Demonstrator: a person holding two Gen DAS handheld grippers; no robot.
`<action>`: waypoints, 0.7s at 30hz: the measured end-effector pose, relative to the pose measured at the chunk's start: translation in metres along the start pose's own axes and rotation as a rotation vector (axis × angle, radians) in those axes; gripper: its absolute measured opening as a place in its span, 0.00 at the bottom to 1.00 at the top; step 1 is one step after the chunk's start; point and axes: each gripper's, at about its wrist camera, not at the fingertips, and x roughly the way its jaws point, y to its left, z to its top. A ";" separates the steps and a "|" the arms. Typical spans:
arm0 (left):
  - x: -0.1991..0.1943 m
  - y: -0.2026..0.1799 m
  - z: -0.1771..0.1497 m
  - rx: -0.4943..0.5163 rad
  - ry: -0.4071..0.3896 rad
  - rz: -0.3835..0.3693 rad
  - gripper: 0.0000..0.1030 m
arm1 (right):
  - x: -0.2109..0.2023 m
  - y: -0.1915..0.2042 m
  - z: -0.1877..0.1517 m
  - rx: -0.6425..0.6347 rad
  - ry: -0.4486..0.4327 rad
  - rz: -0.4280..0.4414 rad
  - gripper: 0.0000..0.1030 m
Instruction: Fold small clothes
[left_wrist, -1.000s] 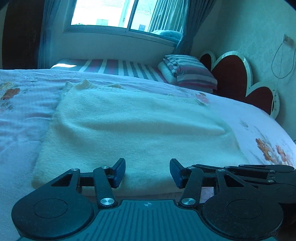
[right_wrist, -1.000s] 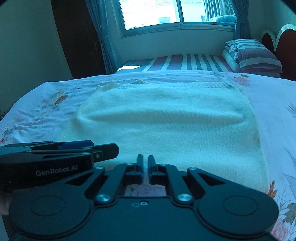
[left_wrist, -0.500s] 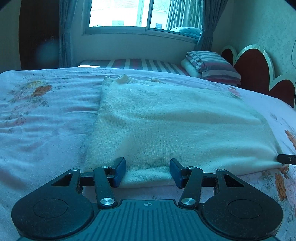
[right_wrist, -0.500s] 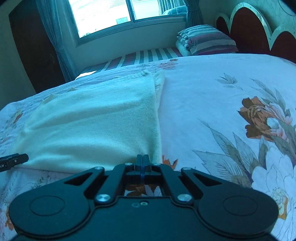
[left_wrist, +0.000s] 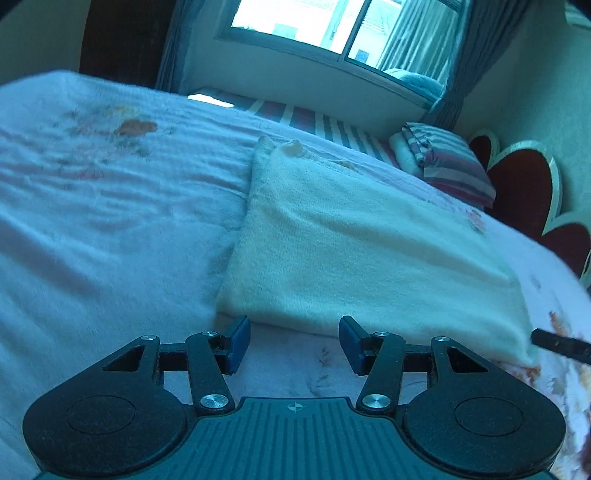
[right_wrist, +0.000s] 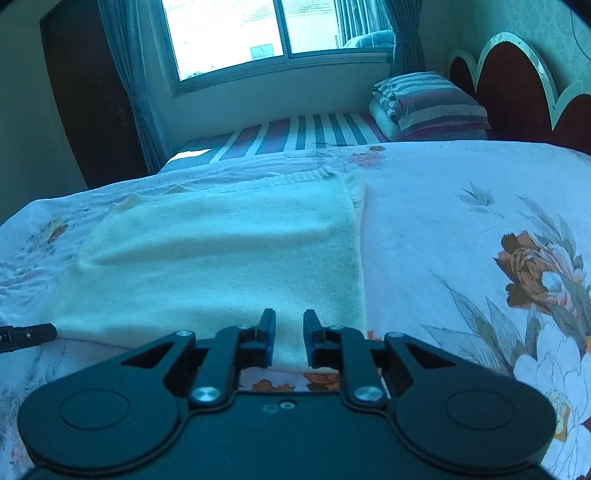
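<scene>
A cream knitted garment (right_wrist: 221, 258) lies folded flat on the bed (right_wrist: 443, 229), on a floral bedspread; its ribbed hem runs along the far edge and its near edge faces both cameras; in the left wrist view the same garment (left_wrist: 351, 251) stretches away to the right of centre.

The left hand-held gripper (left_wrist: 291, 341) hangs just short of the garment's near left corner, its jaws about half open with only bedspread between them; neither blue pad touches the knit.

The right hand-held gripper (right_wrist: 289, 338) sits at the garment's near right corner; its jaws have just been opening and now stand a narrow way apart; the near edge of the knit shows in the gap between them, though the pads do not press on it. The tip of the right hand-held gripper (left_wrist: 561, 341) shows at the right edge of the left wrist view, just beside the garment's right corner; the tip of the left one (right_wrist: 26, 334) shows likewise at the left edge of the right wrist view.

Beyond the bedspread lie a striped sheet (right_wrist: 306, 134) and a stack of striped pillows (right_wrist: 432, 105) beside a scalloped red headboard (right_wrist: 517, 85); a curtained window (right_wrist: 258, 33) fills the far wall.
</scene>
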 end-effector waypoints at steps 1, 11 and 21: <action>0.003 0.008 -0.003 -0.080 0.014 -0.039 0.51 | 0.000 0.003 0.001 0.000 -0.005 0.010 0.18; 0.033 0.039 -0.009 -0.417 -0.026 -0.147 0.51 | 0.009 0.021 0.012 -0.001 -0.018 0.075 0.17; 0.057 0.039 0.001 -0.462 -0.066 -0.161 0.51 | 0.031 0.035 0.030 -0.022 -0.011 0.127 0.17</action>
